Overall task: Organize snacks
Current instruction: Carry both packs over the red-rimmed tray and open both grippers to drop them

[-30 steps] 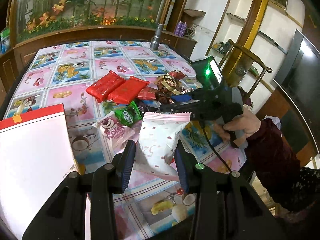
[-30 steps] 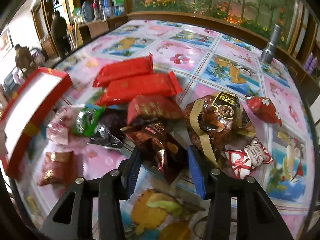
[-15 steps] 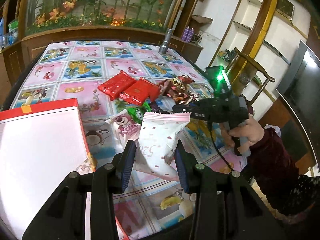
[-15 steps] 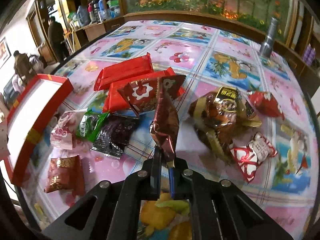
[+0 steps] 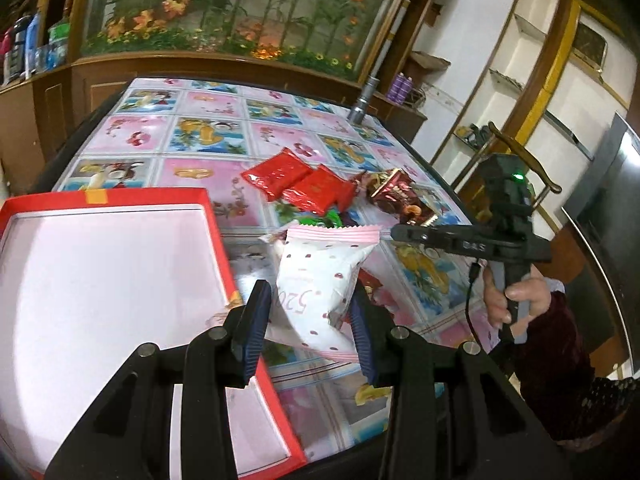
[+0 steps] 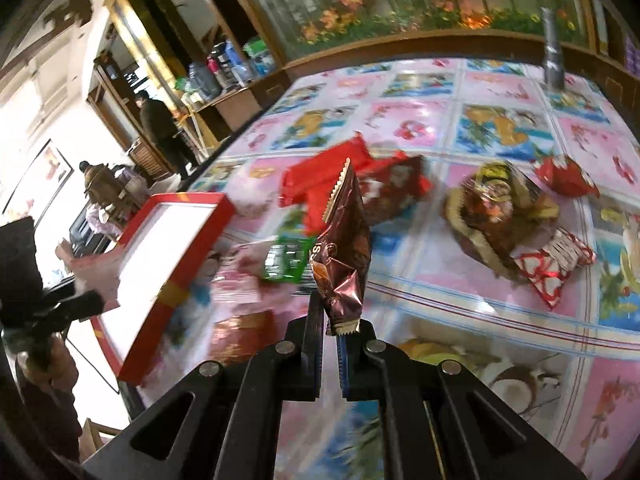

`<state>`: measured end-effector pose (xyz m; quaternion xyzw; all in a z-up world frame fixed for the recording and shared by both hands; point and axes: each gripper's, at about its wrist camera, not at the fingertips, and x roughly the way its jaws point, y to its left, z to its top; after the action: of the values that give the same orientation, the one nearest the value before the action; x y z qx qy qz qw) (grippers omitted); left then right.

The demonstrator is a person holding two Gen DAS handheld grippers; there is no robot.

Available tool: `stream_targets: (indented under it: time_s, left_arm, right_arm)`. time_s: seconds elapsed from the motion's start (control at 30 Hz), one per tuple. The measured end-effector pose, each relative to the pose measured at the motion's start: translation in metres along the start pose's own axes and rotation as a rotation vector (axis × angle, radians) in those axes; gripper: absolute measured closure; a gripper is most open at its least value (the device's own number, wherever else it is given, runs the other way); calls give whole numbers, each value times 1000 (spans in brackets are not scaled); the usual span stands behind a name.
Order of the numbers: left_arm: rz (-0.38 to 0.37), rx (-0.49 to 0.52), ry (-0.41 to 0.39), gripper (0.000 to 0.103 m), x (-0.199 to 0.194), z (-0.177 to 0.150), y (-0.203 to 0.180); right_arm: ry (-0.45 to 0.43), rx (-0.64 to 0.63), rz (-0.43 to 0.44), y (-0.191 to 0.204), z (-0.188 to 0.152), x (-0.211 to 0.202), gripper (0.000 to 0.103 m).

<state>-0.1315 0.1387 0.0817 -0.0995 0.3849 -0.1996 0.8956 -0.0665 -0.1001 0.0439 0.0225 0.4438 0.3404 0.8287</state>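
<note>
My left gripper (image 5: 307, 322) is shut on a white snack packet with pink dots (image 5: 320, 280), held above the table just right of the red box (image 5: 216, 232) with its white inside. My right gripper (image 6: 330, 316) is shut on the lower seam of a brown foil packet (image 6: 344, 248), which stands upright above the table. The same right gripper (image 5: 404, 233) shows in the left wrist view, held by a hand at the right. Behind lie red packets (image 5: 280, 174), a green packet (image 6: 286, 262) and several more snacks. The red box (image 6: 168, 248) sits left in the right wrist view.
A flowered tablecloth (image 5: 200, 140) covers the table. A grey metal flashlight (image 5: 360, 110) stands at its far edge. A large gold-brown pack (image 6: 500, 212) and a red-white packet (image 6: 552, 266) lie right. A wooden chair (image 5: 520, 152) and a person's sleeve (image 5: 560, 352) are at the right.
The right gripper closed on the brown foil packet, lifted it off the pile and swung left. The left gripper carried the white packet left, closer to the red box.
</note>
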Motion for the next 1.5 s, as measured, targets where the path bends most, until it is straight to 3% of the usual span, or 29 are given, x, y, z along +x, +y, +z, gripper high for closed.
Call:
stream_targets:
  time_s: [0.27,0.7,1.17,1.37,1.5]
  left_arm:
    - [50,-54,-39,66,-20,-7,26]
    - [136,-134,-64,66,-44,-28,72]
    - [194,-176,-49,66,-51,-43,100]
    - [242,-205,-43,65,-53,-48,109]
    - [267,-235,-51,50,-58,-48,113]
  right_arm:
    - [17,-124,88,71,5,13,98]
    - [116,-283,217,180,2,72,98]
    - [220,-308,280,223,-15,117,94]
    - [226,-318,308,231,-19,115,92]
    - [166,-300,332,218,-15,93,76]
